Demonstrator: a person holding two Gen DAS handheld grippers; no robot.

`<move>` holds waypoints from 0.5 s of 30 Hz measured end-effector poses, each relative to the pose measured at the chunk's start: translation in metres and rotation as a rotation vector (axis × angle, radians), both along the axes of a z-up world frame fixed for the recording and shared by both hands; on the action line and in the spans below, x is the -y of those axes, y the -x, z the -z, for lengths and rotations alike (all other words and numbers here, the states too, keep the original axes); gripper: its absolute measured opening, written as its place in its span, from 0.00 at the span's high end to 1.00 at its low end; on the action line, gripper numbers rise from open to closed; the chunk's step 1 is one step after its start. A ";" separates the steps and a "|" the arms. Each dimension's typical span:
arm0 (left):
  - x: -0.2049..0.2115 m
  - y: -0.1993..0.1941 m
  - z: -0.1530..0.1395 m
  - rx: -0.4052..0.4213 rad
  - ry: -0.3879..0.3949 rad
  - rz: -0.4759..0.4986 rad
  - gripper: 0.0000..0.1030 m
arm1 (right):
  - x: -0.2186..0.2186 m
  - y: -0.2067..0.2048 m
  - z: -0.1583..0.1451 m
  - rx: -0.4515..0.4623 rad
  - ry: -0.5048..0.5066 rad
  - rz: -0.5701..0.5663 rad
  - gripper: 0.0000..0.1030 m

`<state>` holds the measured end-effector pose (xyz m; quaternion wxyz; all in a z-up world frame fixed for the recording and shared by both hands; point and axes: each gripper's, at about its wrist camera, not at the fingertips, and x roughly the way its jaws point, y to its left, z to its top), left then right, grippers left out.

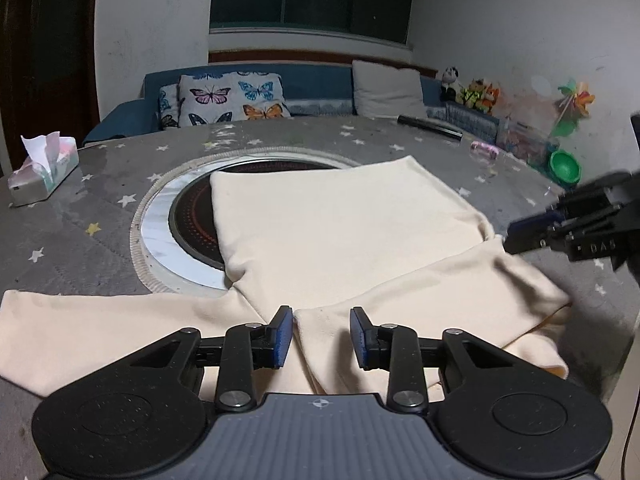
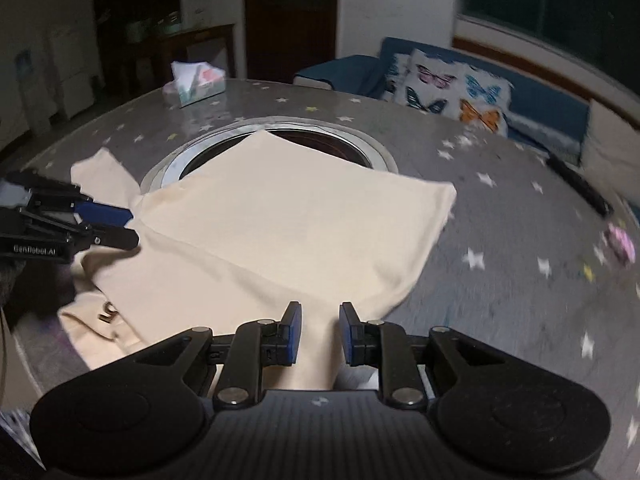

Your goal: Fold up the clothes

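A cream long-sleeved garment (image 1: 340, 232) lies on the round grey star-patterned table (image 1: 80, 232), its body partly over the central cooktop. One sleeve stretches to the left (image 1: 100, 320); the other is folded across the near edge (image 1: 440, 292). My left gripper (image 1: 322, 332) is open, its fingers either side of the folded sleeve's end, just above the cloth. My right gripper (image 2: 320, 330) is open over the garment (image 2: 288, 220) at its near edge. Each gripper shows in the other's view: the right one (image 1: 520, 236) at the right edge, the left one (image 2: 120, 224) at the left.
A round glass cooktop (image 1: 192, 220) with a metal ring sits in the table's middle. A tissue box (image 1: 42, 174) stands at the far left. A black rod (image 1: 430, 126), a pink object (image 1: 484, 150) and a green bowl (image 1: 564, 166) lie at the far right. A sofa with cushions is behind.
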<state>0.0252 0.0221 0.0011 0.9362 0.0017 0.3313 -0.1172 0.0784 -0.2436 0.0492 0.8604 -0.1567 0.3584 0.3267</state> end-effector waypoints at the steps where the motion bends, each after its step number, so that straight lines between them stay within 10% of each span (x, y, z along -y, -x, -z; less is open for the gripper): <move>1: 0.000 -0.001 0.001 -0.002 -0.001 0.004 0.69 | -0.002 -0.004 0.001 0.001 0.010 -0.025 0.81; 10: -0.001 -0.006 0.001 -0.017 -0.030 -0.011 0.87 | -0.006 -0.027 0.015 -0.038 0.036 -0.178 0.78; 15: 0.003 -0.006 -0.005 0.006 -0.051 -0.015 0.95 | 0.001 -0.026 0.011 -0.043 0.022 -0.174 0.96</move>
